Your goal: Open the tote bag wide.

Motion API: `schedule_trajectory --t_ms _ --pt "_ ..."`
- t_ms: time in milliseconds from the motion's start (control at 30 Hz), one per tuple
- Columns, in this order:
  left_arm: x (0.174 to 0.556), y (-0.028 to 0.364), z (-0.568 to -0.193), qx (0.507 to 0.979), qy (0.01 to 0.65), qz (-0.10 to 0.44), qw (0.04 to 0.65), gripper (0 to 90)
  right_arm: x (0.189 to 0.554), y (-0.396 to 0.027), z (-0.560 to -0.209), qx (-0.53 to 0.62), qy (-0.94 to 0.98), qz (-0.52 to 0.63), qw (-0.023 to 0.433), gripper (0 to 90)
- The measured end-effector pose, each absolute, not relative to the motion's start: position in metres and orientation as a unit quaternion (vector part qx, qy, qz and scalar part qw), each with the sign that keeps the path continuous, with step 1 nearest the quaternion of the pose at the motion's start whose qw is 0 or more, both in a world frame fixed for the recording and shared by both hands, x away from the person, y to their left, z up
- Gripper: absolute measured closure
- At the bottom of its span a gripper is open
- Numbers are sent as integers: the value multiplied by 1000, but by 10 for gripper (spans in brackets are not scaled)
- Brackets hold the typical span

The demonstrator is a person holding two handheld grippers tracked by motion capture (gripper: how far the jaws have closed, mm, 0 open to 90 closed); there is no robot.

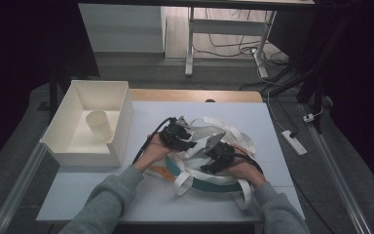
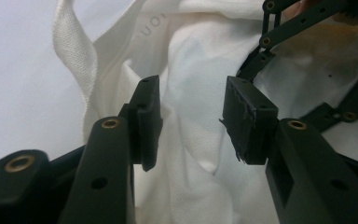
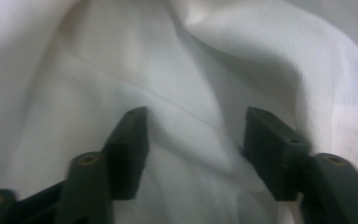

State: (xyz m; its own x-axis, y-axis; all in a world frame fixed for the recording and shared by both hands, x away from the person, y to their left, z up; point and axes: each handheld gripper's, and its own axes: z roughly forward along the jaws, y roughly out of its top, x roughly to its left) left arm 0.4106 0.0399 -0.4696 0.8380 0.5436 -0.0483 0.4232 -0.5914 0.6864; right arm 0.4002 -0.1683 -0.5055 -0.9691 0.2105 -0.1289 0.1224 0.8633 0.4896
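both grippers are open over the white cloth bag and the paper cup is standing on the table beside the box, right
Not quite: the paper cup is inside the open white box, as the high view shows. Both the left gripper and right gripper are open over the white cloth bag.

Your forearms come in from the bottom of the high view in grey sleeves, angling inward so the hands sit close together over the middle of the table. Your left hand (image 1: 152,152) holds the left gripper (image 1: 181,135), which points forward and to the right. Your right hand (image 1: 242,169) holds the right gripper (image 1: 214,155), which points forward and to the left. In both gripper views the jaws stand apart with a clear gap between the pads.
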Motion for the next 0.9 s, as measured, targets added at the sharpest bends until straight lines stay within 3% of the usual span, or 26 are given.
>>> schedule_trajectory --t_ms 233,400,533,900 --pt "409 38 -469 891 267 81 358 560 402 -173 -507 103 960 250 79 739" --pt "408 35 -470 893 261 85 356 559 396 -172 -506 95 960 242 102 844" --pt "406 28 -470 895 250 98 356 560 385 -170 -502 101 957 243 126 880" --pt "405 4 -475 915 211 92 331 560 363 -173 -496 120 947 265 139 883"
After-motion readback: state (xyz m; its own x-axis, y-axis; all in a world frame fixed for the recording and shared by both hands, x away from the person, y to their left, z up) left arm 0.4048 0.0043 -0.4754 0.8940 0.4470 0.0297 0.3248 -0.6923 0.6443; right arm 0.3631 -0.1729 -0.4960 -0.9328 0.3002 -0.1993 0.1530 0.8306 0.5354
